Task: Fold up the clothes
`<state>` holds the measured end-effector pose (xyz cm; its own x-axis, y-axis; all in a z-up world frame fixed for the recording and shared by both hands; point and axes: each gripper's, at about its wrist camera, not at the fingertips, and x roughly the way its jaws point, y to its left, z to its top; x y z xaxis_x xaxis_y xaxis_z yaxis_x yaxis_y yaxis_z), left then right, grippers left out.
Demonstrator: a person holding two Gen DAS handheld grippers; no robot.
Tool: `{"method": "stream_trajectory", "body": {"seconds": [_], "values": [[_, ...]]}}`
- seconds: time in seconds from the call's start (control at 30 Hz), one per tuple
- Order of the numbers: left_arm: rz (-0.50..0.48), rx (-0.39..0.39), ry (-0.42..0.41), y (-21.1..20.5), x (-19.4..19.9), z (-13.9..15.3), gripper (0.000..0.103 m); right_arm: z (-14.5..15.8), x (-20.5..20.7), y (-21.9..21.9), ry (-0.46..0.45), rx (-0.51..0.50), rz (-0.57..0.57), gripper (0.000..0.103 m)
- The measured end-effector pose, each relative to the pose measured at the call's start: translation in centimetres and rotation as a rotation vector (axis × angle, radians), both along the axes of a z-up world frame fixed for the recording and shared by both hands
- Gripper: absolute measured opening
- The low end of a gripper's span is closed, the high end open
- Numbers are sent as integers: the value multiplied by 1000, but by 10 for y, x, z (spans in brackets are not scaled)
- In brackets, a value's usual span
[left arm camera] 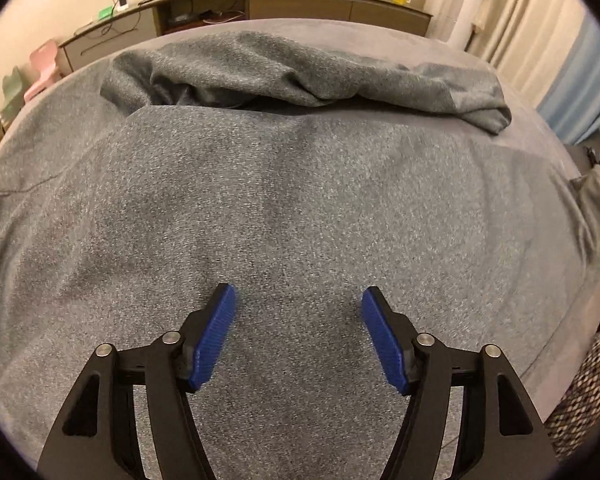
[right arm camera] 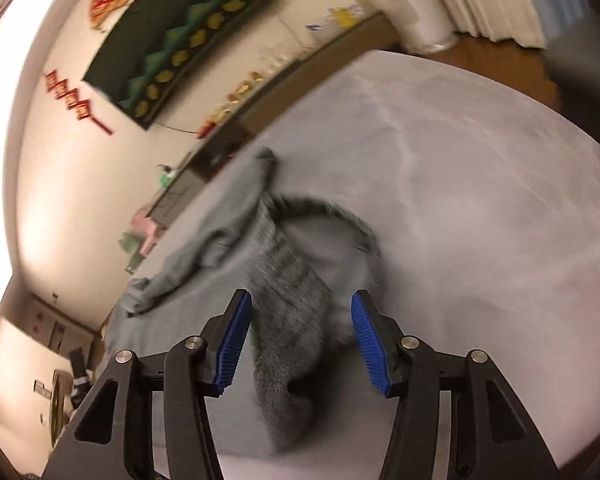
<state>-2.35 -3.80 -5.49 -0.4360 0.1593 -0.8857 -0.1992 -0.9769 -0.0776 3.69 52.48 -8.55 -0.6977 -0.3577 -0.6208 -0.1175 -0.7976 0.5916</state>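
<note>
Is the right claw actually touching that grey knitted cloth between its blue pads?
Cannot tell. In the right wrist view the grey knitted cloth lies between the right claw's open blue pads, but blur hides any contact or gap.

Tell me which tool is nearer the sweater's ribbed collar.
Right. The right tool has the ribbed collar between its open pads; the left tool hovers over the sweater's flat body, no collar in view.

blurred wall hanging (right arm camera: 180, 36); sweater (right arm camera: 284, 312) hem smeared

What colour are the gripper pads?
Blue, ribbed pads; clearest in the left wrist view.
</note>
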Motion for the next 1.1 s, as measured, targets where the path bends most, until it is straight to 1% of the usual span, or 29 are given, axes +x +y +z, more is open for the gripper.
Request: {"method": "stream_trajectory", "body": {"seconds": [0.03, 0.1, 0.13, 0.17, 0.2, 0.23, 0.27, 0.3, 0.33, 0.4, 0.43, 0.5, 0.53, 0.57, 0.6, 0.63, 0.67, 0.7, 0.73, 0.8, 0.83, 0.97, 1.0, 1.03, 1.07, 1.1], "values": [[1, -5, 0, 2, -1, -1, 74, -2, 2, 0, -9, 23, 8, 55], [0, -10, -3, 6, -1, -3, 74, -5, -4, -2, -22, 59, 52, 55], [-1, -13, -4, 7, -2, -3, 74, -7, -7, -4, -29, 77, 76, 49], [-2, -6, -8, 8, -1, -4, 74, -8, -12, -6, -39, 97, 115, 39], [-4, 9, -13, 7, 0, -3, 74, -5, -18, -12, -47, 123, 152, 21], [-3, 20, -17, 8, 0, -4, 74, 4, -23, -18, -34, 137, 179, 16], [-1, 25, -19, 9, 0, -4, 74, 14, -28, -25, -16, 147, 204, 13], [2, 20, -18, 15, 1, -3, 74, 31, -28, -27, 30, 135, 210, 12], [7, 12, -17, 19, 3, -2, 74, 53, -22, -26, 98, 101, 217, 12], [14, 10, -17, 19, 2, 0, 75, 91, 3, -24, 219, 72, 258, 11], [16, 8, -16, 19, 2, 1, 75, 99, 13, -25, 226, 96, 280, 11], [16, -5, -12, 25, -3, 2, 75, 79, 21, -28, 97, 177, 373, 12], [13, -15, -11, 28, -4, 3, 77, 63, 22, -28, 16, 226, 396, 16], [9, -25, -9, 30, -4, 2, 77, 39, 22, -26, -90, 290, 389, 18], [5, -36, -7, 33, -4, 1, 77, 19, 23, -19, -174, 314, 371, 26], [1, -48, -4, 36, -4, 0, 77, 12, 25, -7, -181, 265, 344, 32], [-2, -55, -2, 38, -3, -1, 77, 8, 29, 6, -170, 201, 316, 32], [-4, -59, -1, 39, -2, -2, 77, 4, 32, 18, -159, 138, 288, 36], [-4, -60, 0, 40, -1, -3, 77, 7, 34, 33, -114, 49, 253, 45], [-3, -57, -1, 41, -2, -2, 78, 12, 29, 49, -54, -47, 205, 56], [-3, -56, -2, 42, -3, -2, 79, 13, 24, 54, -50, -67, 192, 57], [-2, -64, 1, 46, -4, -1, 80, -4, -21, 61, -115, -119, 157, 57], [-2, -64, 1, 47, -4, -1, 80, -9, -35, 58, -141, -121, 169, 53], [-2, -64, 1, 47, -4, -1, 80, -12, -47, 54, -165, -94, 186, 27], [-3, -64, 1, 48, -5, 0, 81, -9, -59, 46, -179, -31, 216, 14], [-4, -64, 2, 48, -5, 0, 81, 3, -67, 39, -150, 52, 220, 8]]}}
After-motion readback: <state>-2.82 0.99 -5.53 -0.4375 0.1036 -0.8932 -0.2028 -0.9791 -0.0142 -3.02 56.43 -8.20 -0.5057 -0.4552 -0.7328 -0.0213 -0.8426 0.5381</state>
